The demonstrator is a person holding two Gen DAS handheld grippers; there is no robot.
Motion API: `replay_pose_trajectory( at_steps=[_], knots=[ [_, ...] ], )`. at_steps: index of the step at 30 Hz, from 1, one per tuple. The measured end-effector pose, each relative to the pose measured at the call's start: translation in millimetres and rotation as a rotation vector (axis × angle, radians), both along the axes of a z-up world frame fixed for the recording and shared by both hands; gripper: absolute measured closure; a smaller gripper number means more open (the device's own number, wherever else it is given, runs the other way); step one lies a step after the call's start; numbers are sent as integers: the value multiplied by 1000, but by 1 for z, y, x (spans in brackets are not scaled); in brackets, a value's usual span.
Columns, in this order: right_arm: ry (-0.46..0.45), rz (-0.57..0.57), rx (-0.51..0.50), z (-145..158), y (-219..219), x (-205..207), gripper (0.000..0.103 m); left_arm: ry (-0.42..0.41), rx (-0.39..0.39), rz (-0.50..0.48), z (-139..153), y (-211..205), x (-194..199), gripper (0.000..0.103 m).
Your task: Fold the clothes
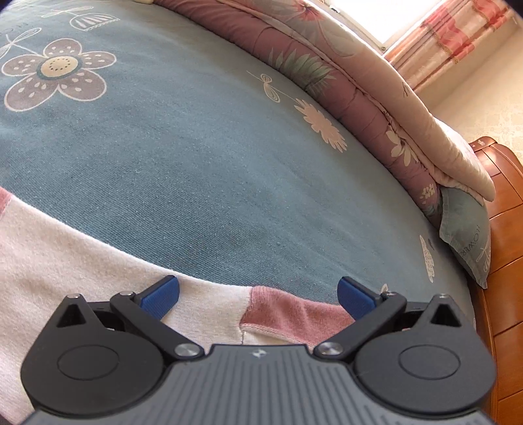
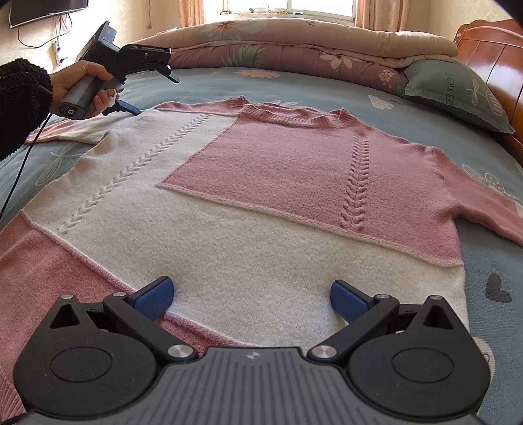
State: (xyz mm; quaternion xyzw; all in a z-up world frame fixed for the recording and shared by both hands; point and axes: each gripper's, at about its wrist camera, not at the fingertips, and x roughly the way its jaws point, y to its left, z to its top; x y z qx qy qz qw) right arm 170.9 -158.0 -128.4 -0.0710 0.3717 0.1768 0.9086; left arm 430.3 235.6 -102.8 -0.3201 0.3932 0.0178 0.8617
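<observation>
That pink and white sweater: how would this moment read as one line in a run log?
sweater: flat on bed, unfolded | left gripper: open at sweater's shoulder | right gripper: open over hem

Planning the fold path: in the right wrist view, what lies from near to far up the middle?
Right claw → pink and white sweater → blue floral sheet → folded quilt → window.

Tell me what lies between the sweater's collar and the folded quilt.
Only bare blue bedsheet between the sweater collar and folded quilt, seen in the right wrist view.
</observation>
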Motion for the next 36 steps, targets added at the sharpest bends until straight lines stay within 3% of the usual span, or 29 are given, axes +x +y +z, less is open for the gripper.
replay_pose_trajectory(
  at_steps=[6,10,14,18,25,29,34,36],
  knots=[
    [0,-9,-5,1,1,-1,0,-16,37,-61,31,6,-36,1],
    [3,-13,-7,1,2,-1,0,23,15,-45,25,19,-63,1],
    [9,-15,-9,2,2,0,0,94,-23,-15,-1,28,-93,1],
    [8,-15,-7,1,2,0,0,99,-30,-4,9,28,-108,1],
    [13,-13,-11,2,2,0,0,17,87,-45,47,16,-103,1],
    [26,-7,-15,4,1,-1,0,35,140,-10,37,26,-94,1],
    [47,1,-19,5,0,1,0,102,125,110,2,72,-99,1],
    [48,3,-18,5,-1,1,0,64,91,134,0,91,-110,1]
  ],
)
